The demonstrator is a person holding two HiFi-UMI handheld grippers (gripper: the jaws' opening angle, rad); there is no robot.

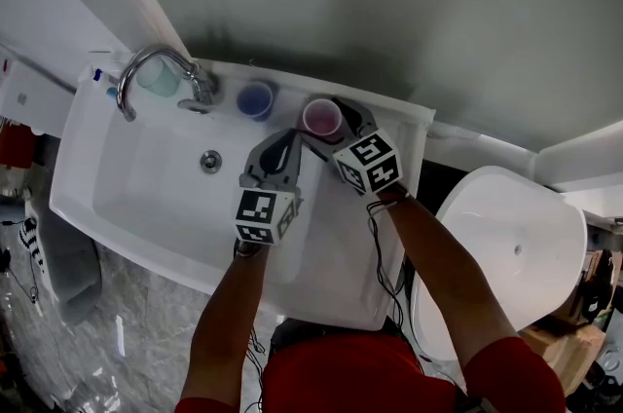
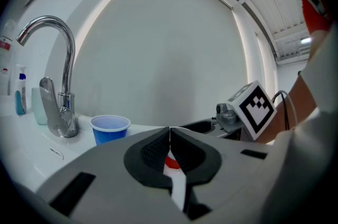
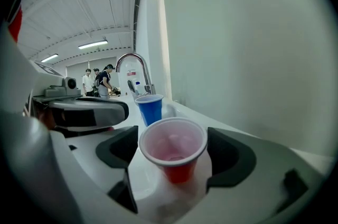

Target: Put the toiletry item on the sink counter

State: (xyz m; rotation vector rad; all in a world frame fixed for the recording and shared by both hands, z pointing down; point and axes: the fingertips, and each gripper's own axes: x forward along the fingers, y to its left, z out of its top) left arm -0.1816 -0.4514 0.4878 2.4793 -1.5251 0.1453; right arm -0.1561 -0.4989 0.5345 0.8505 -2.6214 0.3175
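Note:
A red plastic cup (image 3: 173, 151) with a pale inside stands upright on the white sink counter (image 3: 158, 202). My right gripper (image 3: 173, 160) is open, one dark pad (image 3: 120, 151) on each side of the cup; contact is not visible. In the head view the cup (image 1: 322, 117) sits on the back ledge, right of the basin. My left gripper (image 2: 170, 132) is shut, its tips meeting. A sliver of red and white shows through the slit below them. In the head view the left gripper (image 1: 292, 140) points at the red cup from the near left.
A blue cup (image 1: 256, 99) stands left of the red one, beside the chrome faucet (image 1: 161, 68). A teal tumbler (image 1: 156, 78) and a small blue-capped bottle (image 2: 20, 94) sit at the far left. The sink basin (image 1: 146, 177) lies below. A white toilet lid (image 1: 511, 250) is at right.

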